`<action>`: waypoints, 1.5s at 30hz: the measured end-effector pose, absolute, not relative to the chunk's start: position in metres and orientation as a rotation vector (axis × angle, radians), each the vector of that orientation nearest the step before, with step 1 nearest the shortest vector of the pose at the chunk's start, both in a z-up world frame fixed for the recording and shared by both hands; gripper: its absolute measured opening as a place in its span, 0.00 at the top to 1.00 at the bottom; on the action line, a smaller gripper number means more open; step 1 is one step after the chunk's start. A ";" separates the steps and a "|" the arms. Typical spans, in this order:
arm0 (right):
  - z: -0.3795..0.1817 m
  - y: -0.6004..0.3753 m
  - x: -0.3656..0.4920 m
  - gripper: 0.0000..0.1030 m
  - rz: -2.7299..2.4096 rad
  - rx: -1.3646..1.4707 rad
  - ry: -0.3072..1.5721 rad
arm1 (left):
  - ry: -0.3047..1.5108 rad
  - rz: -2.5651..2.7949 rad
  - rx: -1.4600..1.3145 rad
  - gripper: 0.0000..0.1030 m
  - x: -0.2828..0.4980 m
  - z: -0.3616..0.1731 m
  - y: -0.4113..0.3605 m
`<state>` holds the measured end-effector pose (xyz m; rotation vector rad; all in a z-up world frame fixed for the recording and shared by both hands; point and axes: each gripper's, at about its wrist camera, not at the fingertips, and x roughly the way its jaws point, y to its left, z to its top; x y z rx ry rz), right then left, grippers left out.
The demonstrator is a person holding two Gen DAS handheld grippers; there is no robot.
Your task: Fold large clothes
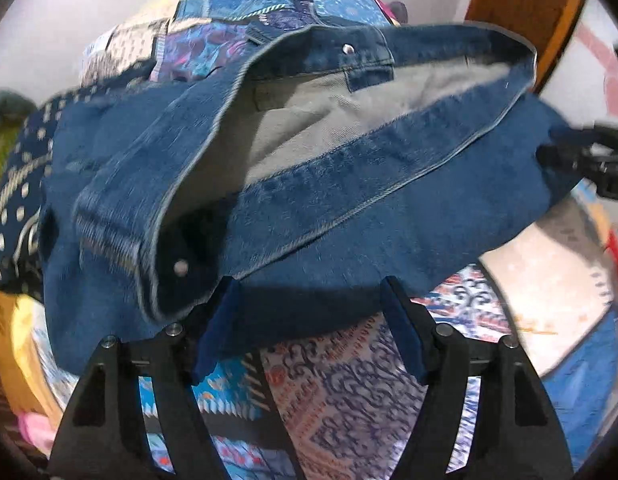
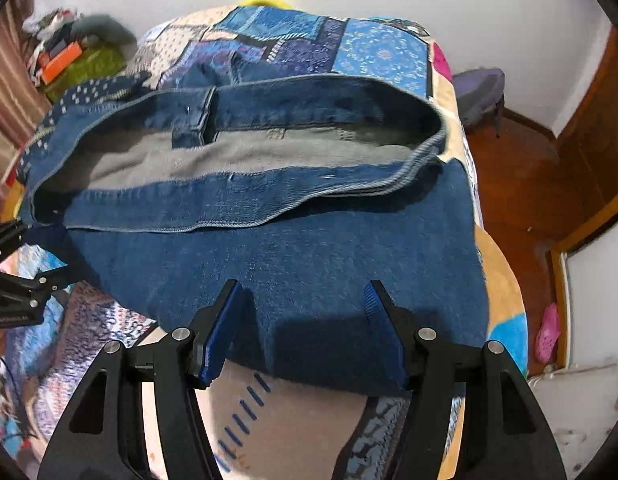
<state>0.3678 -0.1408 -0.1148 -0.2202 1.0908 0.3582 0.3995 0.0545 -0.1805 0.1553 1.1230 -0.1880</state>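
Observation:
A pair of blue denim jeans (image 1: 349,208) lies folded on the patchwork bed cover, waistband gaping and showing the grey inside; it also shows in the right wrist view (image 2: 309,252). My left gripper (image 1: 309,284) is open, its blue pads just above the near left edge of the denim, holding nothing. My right gripper (image 2: 305,288) is open over the near right edge of the denim, holding nothing. The right gripper shows at the right edge of the left wrist view (image 1: 589,160); the left gripper shows at the left edge of the right wrist view (image 2: 17,272).
A patterned patchwork cover (image 2: 301,40) spreads over the bed. A dark dotted cloth (image 1: 21,184) lies left of the jeans. A cluttered pile (image 2: 69,56) sits far left. Wooden floor (image 2: 521,184), a purple chair (image 2: 481,92) and pink slippers (image 2: 547,332) are on the right.

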 end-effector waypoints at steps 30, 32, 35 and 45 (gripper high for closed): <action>-0.076 -0.171 0.452 0.37 0.268 0.142 1.005 | 0.865 0.099 0.057 0.37 0.481 -0.081 0.158; -0.076 -0.168 0.445 0.37 0.290 0.106 1.016 | 0.881 0.068 0.067 0.36 0.469 -0.085 0.149; -0.079 -0.163 0.428 0.37 0.324 0.055 1.040 | 0.894 0.027 0.092 0.36 0.449 -0.091 0.134; -0.111 -0.133 0.405 0.36 0.338 -0.100 1.087 | 1.025 -0.102 0.198 0.36 0.433 -0.158 0.083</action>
